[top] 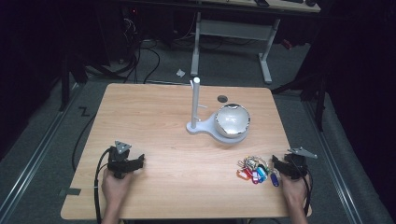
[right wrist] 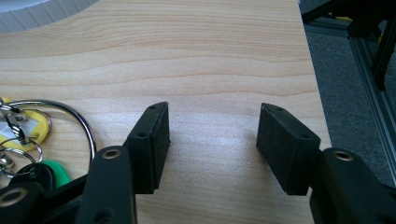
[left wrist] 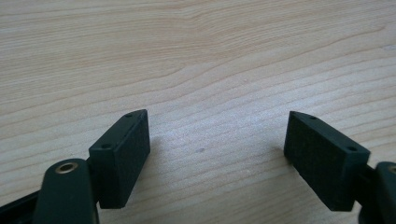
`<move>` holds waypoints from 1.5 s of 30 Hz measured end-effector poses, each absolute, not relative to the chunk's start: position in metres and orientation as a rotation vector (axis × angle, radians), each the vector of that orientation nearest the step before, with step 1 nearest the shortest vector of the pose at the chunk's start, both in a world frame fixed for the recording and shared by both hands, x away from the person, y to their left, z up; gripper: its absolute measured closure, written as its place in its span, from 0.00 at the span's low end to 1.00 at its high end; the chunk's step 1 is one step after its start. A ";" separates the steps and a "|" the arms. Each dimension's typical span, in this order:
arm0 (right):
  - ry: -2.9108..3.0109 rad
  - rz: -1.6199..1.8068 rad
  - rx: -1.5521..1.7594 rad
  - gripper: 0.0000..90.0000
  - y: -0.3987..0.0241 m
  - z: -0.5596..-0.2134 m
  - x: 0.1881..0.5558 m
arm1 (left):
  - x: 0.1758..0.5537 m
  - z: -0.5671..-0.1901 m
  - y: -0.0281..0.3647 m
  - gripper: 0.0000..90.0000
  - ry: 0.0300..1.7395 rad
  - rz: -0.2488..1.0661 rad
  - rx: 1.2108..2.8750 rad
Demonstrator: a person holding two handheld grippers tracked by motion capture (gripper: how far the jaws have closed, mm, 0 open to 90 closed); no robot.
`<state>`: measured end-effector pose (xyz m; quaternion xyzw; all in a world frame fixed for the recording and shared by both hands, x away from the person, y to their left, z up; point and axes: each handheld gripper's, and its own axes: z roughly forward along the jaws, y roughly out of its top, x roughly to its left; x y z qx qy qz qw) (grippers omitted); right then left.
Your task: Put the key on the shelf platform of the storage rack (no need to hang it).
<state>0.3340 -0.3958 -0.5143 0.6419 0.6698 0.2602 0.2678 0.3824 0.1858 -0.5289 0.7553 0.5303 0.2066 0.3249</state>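
A bunch of keys (top: 256, 171) with several coloured tags lies near the table's front right. In the right gripper view its metal ring (right wrist: 70, 112) and yellow and green tags lie just left of the left jaw. My right gripper (top: 275, 164) rests beside the bunch on its right. Its jaws (right wrist: 212, 126) stand open over bare wood. My left gripper (top: 140, 160) sits at the front left, low over the table. It is open (left wrist: 217, 133) with nothing between its pads.
A white stand with an upright post (top: 195, 105) holds a shiny metal bowl (top: 231, 120) at the table's middle back. A small dark hole (top: 222, 98) lies behind it. The table's right edge (right wrist: 317, 93) runs close to my right gripper.
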 end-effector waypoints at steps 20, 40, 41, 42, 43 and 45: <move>1.813 0.769 1.689 0.53 -0.388 -0.497 0.318 | 0.382 -0.529 0.186 0.25 1.391 0.542 1.980; 1.984 0.880 1.503 0.53 -0.337 -0.482 0.307 | 0.382 -0.529 0.186 0.25 1.390 0.541 1.981; 1.993 0.881 1.509 0.53 -0.335 -0.482 0.307 | 0.382 -0.529 0.186 0.25 1.390 0.541 1.981; 2.003 0.879 1.502 0.53 -0.333 -0.483 0.307 | 0.382 -0.529 0.186 0.25 1.390 0.542 1.980; 2.011 0.876 1.497 0.52 -0.331 -0.483 0.307 | 0.382 -0.529 0.186 0.25 1.390 0.542 1.980; 2.025 0.877 1.483 0.52 -0.329 -0.484 0.308 | 0.382 -0.529 0.186 0.25 1.391 0.541 1.980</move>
